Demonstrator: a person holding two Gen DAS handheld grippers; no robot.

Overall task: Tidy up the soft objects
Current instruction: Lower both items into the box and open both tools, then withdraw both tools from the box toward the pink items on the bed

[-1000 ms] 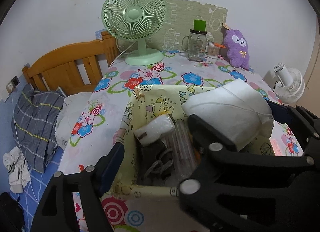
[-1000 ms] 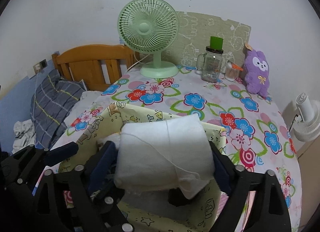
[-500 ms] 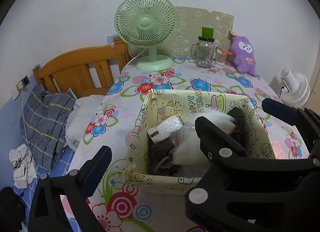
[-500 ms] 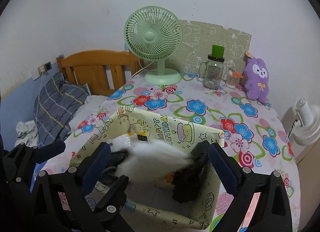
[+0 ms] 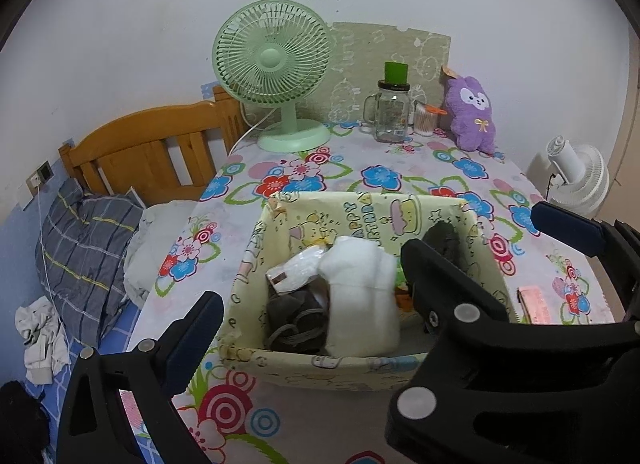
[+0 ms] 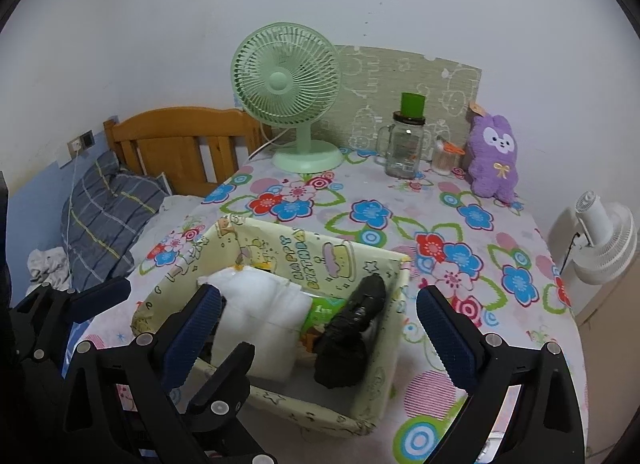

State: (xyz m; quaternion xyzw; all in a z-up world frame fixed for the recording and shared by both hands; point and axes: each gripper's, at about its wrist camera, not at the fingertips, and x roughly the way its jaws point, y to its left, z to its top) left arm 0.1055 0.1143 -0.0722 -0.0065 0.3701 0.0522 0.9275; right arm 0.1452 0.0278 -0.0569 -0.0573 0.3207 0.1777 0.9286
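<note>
A yellow cartoon-print box (image 5: 312,368) (image 6: 320,256) stands on the floral table. A white soft wad (image 5: 360,296) (image 6: 260,320) lies inside it, beside a black soft item (image 6: 352,336) (image 5: 440,240), a dark grey piece with cords (image 5: 296,324) and a white packet (image 5: 296,276). My right gripper (image 6: 320,304) hangs open over the box's near side, its pads apart from the wad. My left gripper (image 5: 320,312) is open too and holds nothing. One of the right gripper's fingers (image 5: 448,284) hides its right finger. A purple plush bunny (image 5: 470,116) (image 6: 492,156) sits at the table's far right.
At the back stand a green desk fan (image 5: 276,76), a glass jar with a green lid (image 5: 392,112) and a small swab cup (image 5: 424,120). A pink card (image 5: 532,304) lies right of the box. A white fan (image 5: 576,176) is off the table's right, a bed (image 5: 80,240) left.
The white wad was shut between the right gripper's pads above the box; the pads let go and it dropped in. Both grippers drew back and up, and the left jaws widened.
</note>
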